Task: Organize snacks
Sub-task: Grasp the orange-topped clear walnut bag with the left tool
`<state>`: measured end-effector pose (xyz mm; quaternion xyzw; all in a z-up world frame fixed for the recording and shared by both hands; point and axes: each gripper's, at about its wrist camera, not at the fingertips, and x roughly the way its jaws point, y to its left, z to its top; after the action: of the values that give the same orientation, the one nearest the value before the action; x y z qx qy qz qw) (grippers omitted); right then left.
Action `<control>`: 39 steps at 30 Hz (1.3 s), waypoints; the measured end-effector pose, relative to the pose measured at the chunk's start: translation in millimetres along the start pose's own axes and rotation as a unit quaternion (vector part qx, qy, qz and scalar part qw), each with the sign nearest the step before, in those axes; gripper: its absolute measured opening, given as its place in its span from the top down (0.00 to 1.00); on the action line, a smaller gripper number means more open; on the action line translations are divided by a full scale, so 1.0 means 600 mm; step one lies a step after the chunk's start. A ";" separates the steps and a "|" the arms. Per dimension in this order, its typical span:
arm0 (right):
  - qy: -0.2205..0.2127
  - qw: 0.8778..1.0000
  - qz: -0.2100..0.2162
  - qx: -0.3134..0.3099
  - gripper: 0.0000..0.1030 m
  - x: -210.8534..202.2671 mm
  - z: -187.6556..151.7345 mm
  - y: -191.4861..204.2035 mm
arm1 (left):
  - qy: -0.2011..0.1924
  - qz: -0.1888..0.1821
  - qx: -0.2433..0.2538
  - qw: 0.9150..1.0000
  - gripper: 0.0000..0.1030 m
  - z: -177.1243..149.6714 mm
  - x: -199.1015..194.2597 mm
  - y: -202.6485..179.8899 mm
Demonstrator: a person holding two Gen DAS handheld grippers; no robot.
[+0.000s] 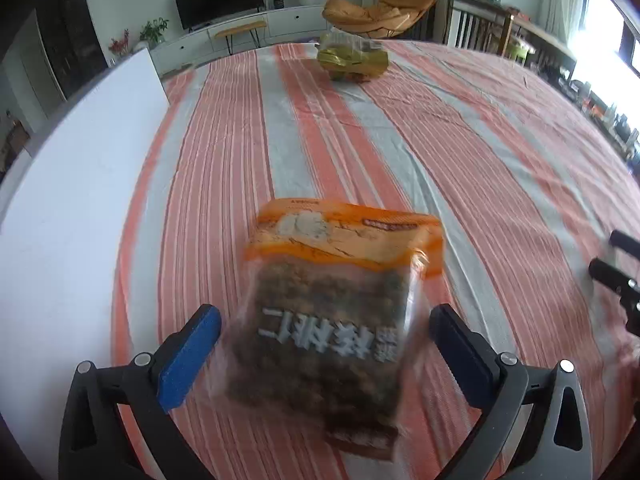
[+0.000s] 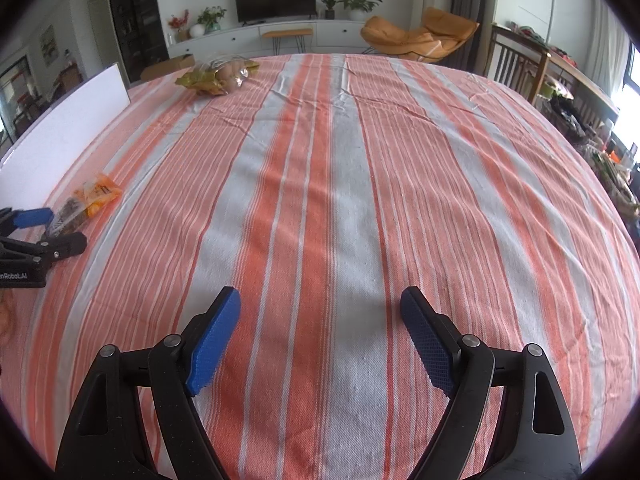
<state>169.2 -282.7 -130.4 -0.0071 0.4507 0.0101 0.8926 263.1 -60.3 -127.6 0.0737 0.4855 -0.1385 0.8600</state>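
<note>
A clear snack bag with an orange top and dark brown pieces (image 1: 332, 320) lies on the striped tablecloth (image 1: 460, 152), blurred in the left wrist view. My left gripper (image 1: 324, 312) stands wide open around it, with a gap between each pad and the bag. The right wrist view shows the same bag (image 2: 86, 200) and left gripper (image 2: 60, 228) at the far left edge. My right gripper (image 2: 320, 296) is open over bare cloth with nothing between its fingers, and its fingers (image 1: 616, 268) show at the right edge of the left wrist view. A yellow-green snack bag (image 1: 352, 58) (image 2: 218, 74) sits at the far end.
A white board (image 1: 80, 168) (image 2: 60, 132) stands along the table's left edge, close to the orange bag. Beyond the table are a TV cabinet (image 2: 276, 34), an orange lounge chair (image 2: 420, 36) and wooden chairs (image 2: 516, 64) on the right.
</note>
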 end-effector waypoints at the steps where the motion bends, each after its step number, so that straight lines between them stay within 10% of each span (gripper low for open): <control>1: 0.000 1.000 0.000 0.000 0.17 0.000 0.000 0.000 | -0.007 -0.001 -0.008 1.000 0.00 0.003 0.003 0.011; 39: 0.001 1.000 -0.005 -0.002 0.17 -0.001 -0.001 0.001 | -0.037 0.010 -0.023 0.999 0.00 0.004 0.011 0.026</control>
<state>168.5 -282.3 -130.1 -0.0107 0.4513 0.0067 0.8923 273.2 -47.4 -132.1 0.0534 0.4558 -0.1214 0.8802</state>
